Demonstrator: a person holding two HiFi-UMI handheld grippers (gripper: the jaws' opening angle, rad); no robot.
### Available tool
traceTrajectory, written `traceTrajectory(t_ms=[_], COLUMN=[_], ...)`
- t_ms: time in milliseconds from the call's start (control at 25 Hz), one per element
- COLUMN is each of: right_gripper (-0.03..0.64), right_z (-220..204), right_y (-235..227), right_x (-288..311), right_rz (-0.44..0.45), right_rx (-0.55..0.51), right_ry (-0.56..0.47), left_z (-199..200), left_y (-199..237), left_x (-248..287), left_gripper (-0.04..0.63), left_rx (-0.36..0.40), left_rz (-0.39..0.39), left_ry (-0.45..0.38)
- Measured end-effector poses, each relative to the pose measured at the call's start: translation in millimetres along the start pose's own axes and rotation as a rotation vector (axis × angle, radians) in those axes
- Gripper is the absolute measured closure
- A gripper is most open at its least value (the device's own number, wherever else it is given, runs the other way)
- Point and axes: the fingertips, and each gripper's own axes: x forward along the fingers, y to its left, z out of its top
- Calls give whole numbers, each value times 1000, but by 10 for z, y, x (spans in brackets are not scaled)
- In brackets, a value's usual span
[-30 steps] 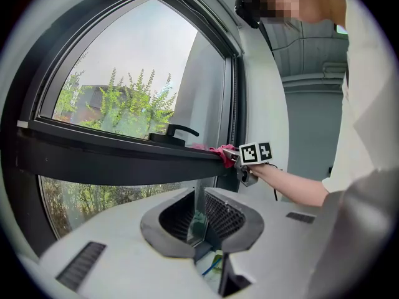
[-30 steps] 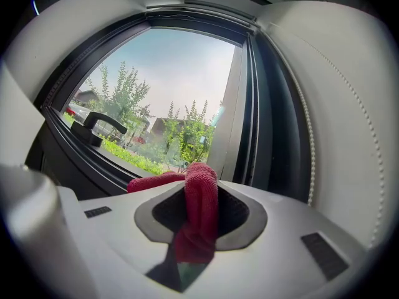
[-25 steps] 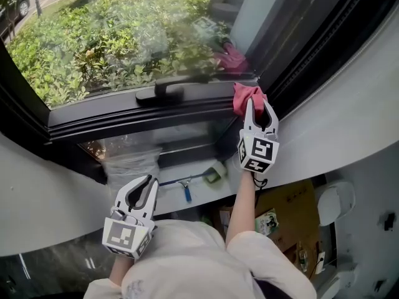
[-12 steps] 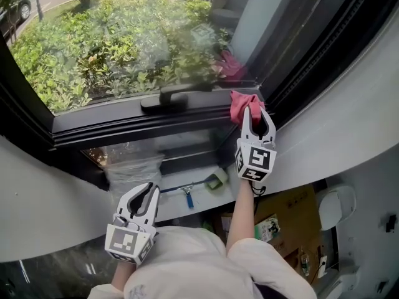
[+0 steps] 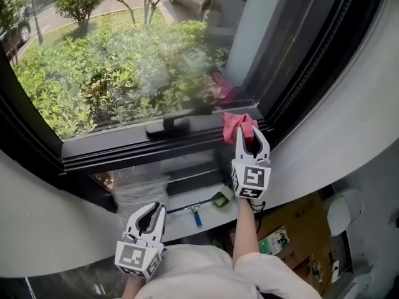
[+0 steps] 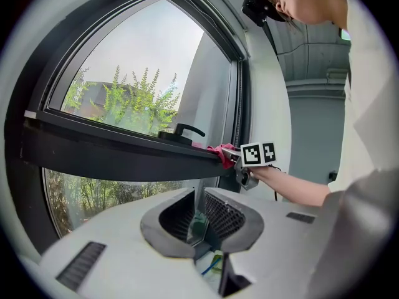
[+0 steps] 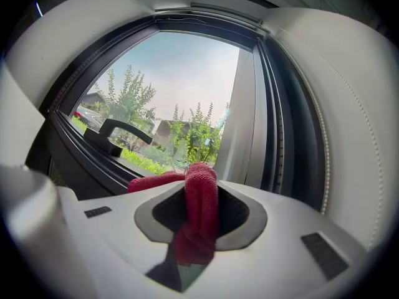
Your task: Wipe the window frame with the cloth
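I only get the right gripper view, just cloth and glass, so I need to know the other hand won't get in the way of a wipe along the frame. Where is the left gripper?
Observer: The left gripper hangs low by the person's body, down and left of the cloth, apart from the frame.
Operator: Is it holding anything?
Observer: No. Its own view shows the tongs shut with nothing between them.
Operator: Anything lying below the frame?
Observer: A blue-handled squeegee lies on the ledge under the window.
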Motion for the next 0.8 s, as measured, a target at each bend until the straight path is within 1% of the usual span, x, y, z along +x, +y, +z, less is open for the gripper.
traceTrajectory(t_ms=[240, 480, 800], right_gripper=[514, 514, 514], right_z=[55, 119, 159], right_y=[137, 206, 401], right_x=[-50, -19, -45], right_rz=[15, 23, 37], right_rx=[-2, 8, 0], right_ry=[1, -11, -14], left_z=[10, 63, -3], left_y=[39, 74, 149], left_x=[-63, -62, -123], left_gripper=[540, 540, 540], left_rx=[-4, 2, -16], left_rz=[2, -1, 6], left_ry=[-1, -26, -17])
